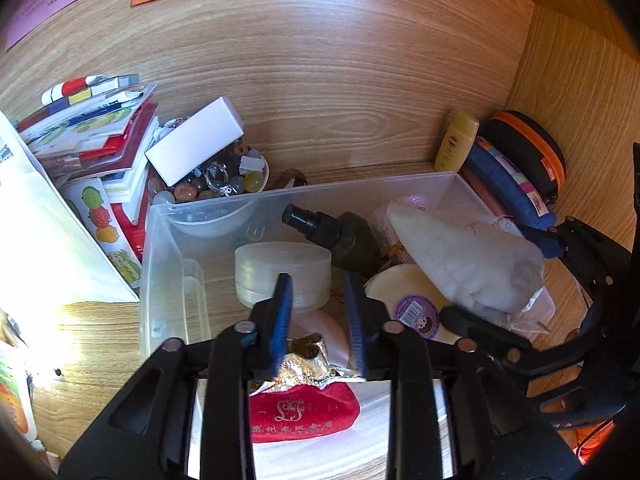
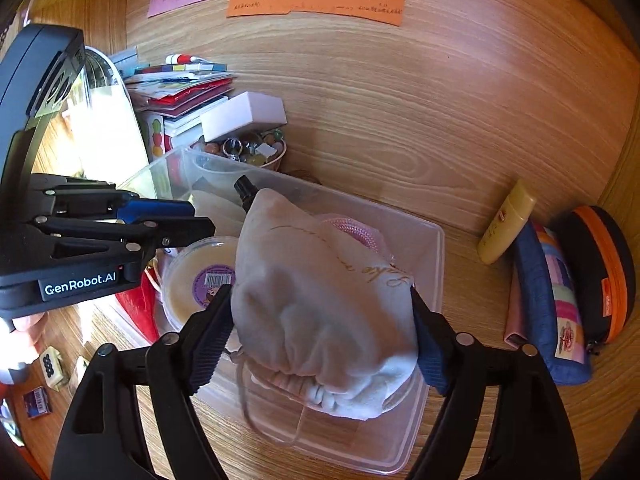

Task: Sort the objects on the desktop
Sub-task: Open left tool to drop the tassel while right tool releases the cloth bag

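A clear plastic bin [image 1: 168, 216] [image 2: 434, 256] stands on the wooden desk. My right gripper [image 2: 322, 328] is shut on a white drawstring pouch [image 2: 320, 312] [image 1: 464, 256] and holds it over the bin. My left gripper [image 1: 318, 312] is shut on the gold-trimmed top of a red velvet pouch [image 1: 304, 408], over the bin's near end; it also shows in the right wrist view [image 2: 176, 220]. In the bin lie a round clear jar [image 1: 282, 272], a dark spray bottle [image 1: 332, 228] and a cream tub [image 1: 412, 304] [image 2: 200, 276] with a purple label.
A bowl of beads and rings [image 1: 216, 184] [image 2: 244, 152], a white box [image 1: 196, 140] and stacked books [image 1: 92, 128] sit left of the bin. A yellow bottle [image 2: 506, 222], a blue pencil case [image 2: 554, 304] and an orange-rimmed case [image 2: 604, 272] stand right. Small items lie on the near left desk [image 2: 50, 368].
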Tool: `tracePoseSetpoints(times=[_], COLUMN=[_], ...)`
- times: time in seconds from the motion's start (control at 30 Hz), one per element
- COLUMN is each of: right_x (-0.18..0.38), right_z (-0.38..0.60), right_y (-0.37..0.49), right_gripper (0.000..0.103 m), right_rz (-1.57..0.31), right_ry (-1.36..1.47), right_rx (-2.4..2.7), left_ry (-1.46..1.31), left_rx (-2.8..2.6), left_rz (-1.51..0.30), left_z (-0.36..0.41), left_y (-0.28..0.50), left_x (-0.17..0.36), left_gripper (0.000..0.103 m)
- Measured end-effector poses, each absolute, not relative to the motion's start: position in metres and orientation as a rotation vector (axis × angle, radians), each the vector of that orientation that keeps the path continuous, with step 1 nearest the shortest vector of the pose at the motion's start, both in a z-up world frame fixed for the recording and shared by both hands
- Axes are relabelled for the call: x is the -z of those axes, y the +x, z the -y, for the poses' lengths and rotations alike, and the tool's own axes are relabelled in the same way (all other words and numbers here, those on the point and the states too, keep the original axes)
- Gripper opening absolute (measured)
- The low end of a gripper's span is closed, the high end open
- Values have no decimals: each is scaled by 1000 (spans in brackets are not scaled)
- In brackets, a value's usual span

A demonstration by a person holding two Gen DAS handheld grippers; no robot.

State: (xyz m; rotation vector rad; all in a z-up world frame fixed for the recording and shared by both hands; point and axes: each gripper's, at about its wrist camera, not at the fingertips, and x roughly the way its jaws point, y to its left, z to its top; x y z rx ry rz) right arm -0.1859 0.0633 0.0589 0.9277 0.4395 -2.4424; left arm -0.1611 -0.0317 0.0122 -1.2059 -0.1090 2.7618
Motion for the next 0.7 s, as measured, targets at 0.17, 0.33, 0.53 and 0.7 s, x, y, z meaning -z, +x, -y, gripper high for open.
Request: tracePoseSetpoints(times=[0.17,0.33,0.53,0.7], right_x=[-60,-63,-68,-80], right_z=[-59,-62,-76,-81], right_y=[-183,-187,-189,-169], right_gripper=[84,85,85,85], right_rz=[-479,-426,-282,-324], right_ry=[939,998,1097,1057], right_rx=[2442,2393,2346,2400], left_ry=[-1179,-1111,-1049,-1000], left_rx=[-2772,-2763,-2784,-2795], left_rz=[134,122,104,90], left_z=[36,32,29,27], left_y=[-158,-149,-136,-118], left_x=[-17,-28,-42,-53], left_gripper=[52,64,68,69])
